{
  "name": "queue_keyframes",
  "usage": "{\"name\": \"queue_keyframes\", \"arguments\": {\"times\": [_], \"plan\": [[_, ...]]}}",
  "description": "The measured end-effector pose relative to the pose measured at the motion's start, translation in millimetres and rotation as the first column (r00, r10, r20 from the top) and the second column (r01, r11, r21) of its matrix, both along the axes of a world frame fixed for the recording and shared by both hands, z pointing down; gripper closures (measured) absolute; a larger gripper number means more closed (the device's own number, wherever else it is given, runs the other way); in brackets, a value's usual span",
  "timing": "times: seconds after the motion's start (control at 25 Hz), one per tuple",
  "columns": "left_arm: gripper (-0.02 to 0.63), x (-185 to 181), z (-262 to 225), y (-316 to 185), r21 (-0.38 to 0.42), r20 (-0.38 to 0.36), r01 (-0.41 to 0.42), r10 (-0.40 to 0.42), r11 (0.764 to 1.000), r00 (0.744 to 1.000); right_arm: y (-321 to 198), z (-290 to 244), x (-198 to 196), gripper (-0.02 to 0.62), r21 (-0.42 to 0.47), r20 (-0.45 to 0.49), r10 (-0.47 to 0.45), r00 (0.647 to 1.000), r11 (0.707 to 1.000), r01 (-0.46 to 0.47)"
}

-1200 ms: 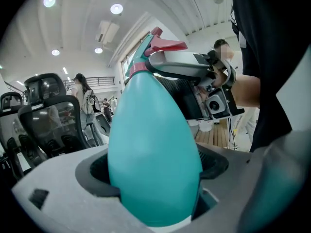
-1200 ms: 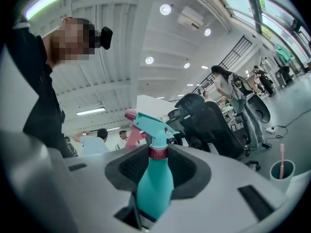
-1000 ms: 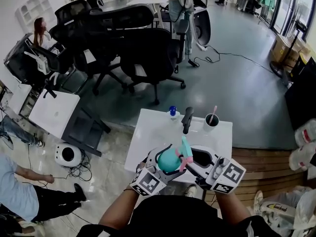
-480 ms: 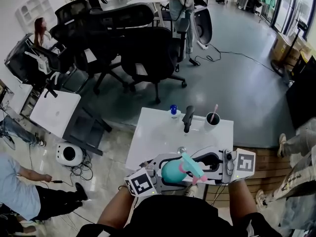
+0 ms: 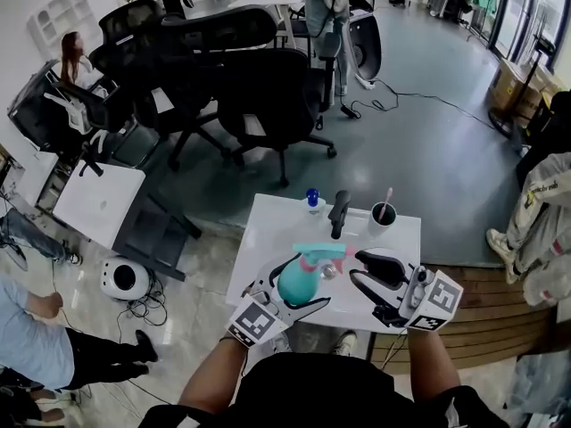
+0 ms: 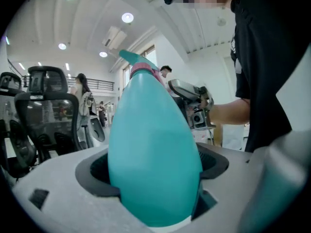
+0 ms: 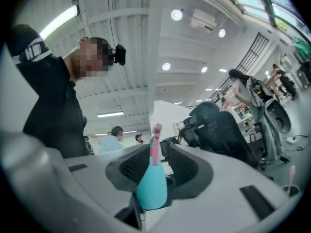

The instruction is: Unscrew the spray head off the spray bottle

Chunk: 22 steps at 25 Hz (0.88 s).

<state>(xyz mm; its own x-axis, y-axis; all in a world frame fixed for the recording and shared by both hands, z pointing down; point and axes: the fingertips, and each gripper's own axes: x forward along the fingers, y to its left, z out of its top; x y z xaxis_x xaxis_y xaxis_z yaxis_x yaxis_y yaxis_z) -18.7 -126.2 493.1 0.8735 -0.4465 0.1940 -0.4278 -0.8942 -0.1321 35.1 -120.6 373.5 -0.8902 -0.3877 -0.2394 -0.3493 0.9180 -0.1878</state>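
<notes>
A teal egg-shaped spray bottle (image 5: 291,283) sits base-first in my left gripper (image 5: 299,289), which is shut on its lower body above the table. In the left gripper view the bottle (image 6: 153,149) fills the gap between the jaws. Its teal spray head (image 5: 319,251) with pink collar and trigger sits on the neck, also seen as the spray head (image 6: 132,61). My right gripper (image 5: 357,269) hangs just right of the spray head, jaws partly apart with nothing pressed between them. The right gripper view shows the bottle (image 7: 151,188) in line with the jaw gap.
Below lies a small white table (image 5: 272,239). At its far edge stand a small blue-capped bottle (image 5: 311,200), a black upright object (image 5: 338,212) and a dark cup (image 5: 382,218) with a pink stick. Black office chairs (image 5: 268,96) and people stand beyond.
Half a second ago the right jaws were around the spray head and the bottle lay tipped to the right. The right gripper has drawn off right; the left has carried the bottle farther out.
</notes>
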Motion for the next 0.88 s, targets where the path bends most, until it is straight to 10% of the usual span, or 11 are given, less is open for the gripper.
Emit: {"name": "queue_keyframes", "arguments": {"times": [0.36, 0.88], "plan": [[0.133, -4, 1, -10, 0.033, -0.012, 0.069, -0.069, 0.997, 0.998, 4, 6, -25, 0.459, -0.055, -0.052, 0.073, 0.996, 0.996, -0.076], [0.133, 7, 8, 0, 0.087, 0.052, 0.036, -0.041, 0.996, 0.998, -12, 8, -51, 0.400, -0.335, 0.110, 0.082, 0.990, 0.941, -0.041]]}}
